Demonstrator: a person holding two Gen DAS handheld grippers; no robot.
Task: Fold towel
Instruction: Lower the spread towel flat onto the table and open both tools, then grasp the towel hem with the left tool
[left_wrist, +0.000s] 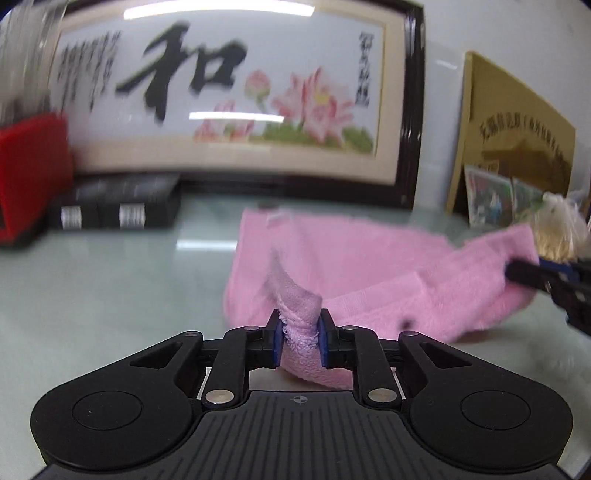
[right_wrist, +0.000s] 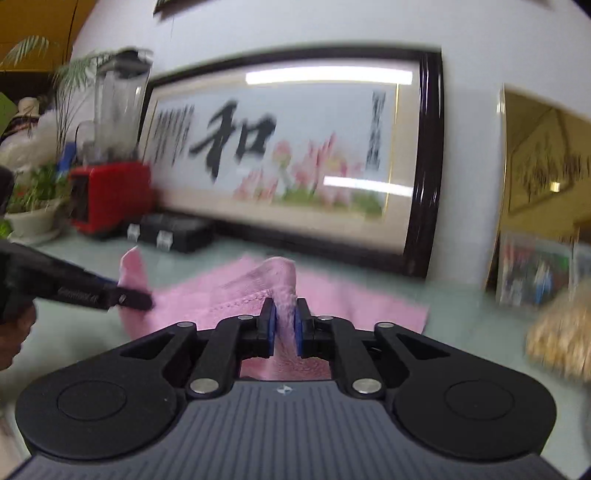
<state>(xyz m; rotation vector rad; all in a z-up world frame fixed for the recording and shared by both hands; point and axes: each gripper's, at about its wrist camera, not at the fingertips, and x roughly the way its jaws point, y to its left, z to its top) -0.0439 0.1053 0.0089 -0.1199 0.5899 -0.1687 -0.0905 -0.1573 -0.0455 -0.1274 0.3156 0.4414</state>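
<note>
A pink towel lies partly folded on the pale green glass table. My left gripper is shut on a near corner of the towel, which sticks up between the blue pads. My right gripper is shut on another corner of the towel, lifted off the table. The right gripper shows at the right edge of the left wrist view, at the towel's right end. The left gripper shows at the left of the right wrist view, holding the towel's left corner.
A large framed calligraphy picture leans on the wall behind the table. A black box and a red blender base stand at the back left. A gold plaque and a straw-coloured bundle are at the right.
</note>
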